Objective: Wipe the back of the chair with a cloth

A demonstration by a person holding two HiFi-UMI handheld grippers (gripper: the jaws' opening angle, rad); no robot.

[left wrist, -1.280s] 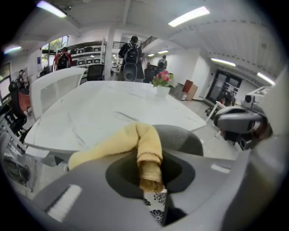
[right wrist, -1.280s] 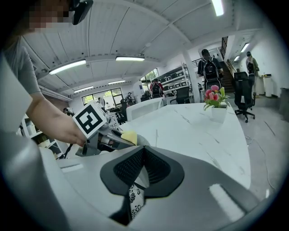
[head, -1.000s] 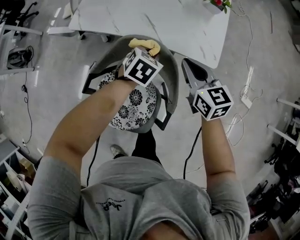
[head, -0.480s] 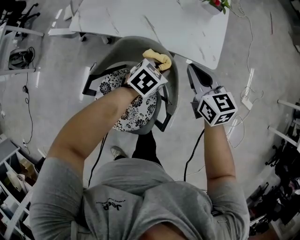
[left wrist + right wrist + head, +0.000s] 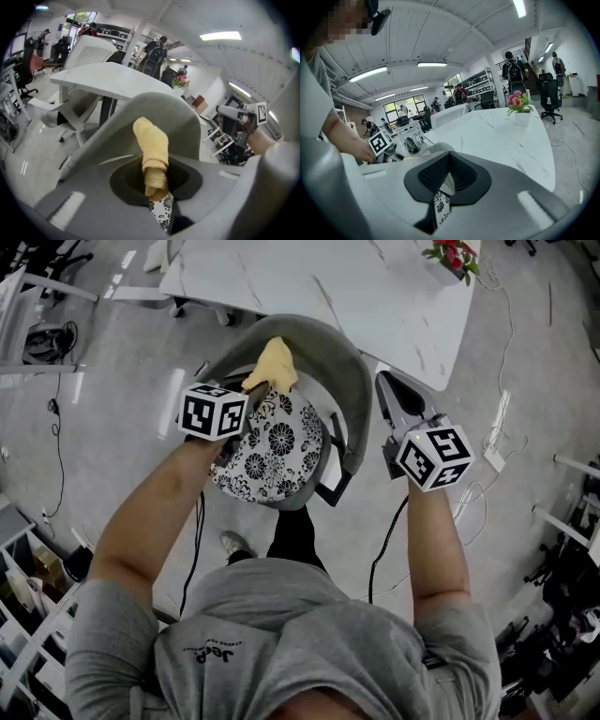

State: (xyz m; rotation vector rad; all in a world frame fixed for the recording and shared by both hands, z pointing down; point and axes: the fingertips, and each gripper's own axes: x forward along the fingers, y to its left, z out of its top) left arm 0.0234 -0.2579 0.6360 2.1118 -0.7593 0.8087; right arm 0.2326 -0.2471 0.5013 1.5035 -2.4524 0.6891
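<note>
A grey shell chair has its curved back (image 5: 330,345) toward the white table, and a black-and-white floral seat cushion (image 5: 272,448). My left gripper (image 5: 251,388) is shut on a rolled yellow cloth (image 5: 273,362). The cloth rests against the inner face of the back, left of centre. In the left gripper view the cloth (image 5: 153,154) sticks up out of my left gripper (image 5: 157,193), with the chair back (image 5: 180,115) right behind it. My right gripper (image 5: 387,382) hangs beside the chair's right side, apart from it. Its jaws are shut on nothing (image 5: 449,158).
A white marble table (image 5: 309,277) stands just beyond the chair, with a potted red-flowered plant (image 5: 456,255) at its far corner. Cables and a power strip (image 5: 491,441) lie on the floor at the right. Shelving (image 5: 23,615) fills the lower left.
My left gripper has swung left with the cloth, from the upper right of the chair back to its left inner side. The right gripper has barely moved.
</note>
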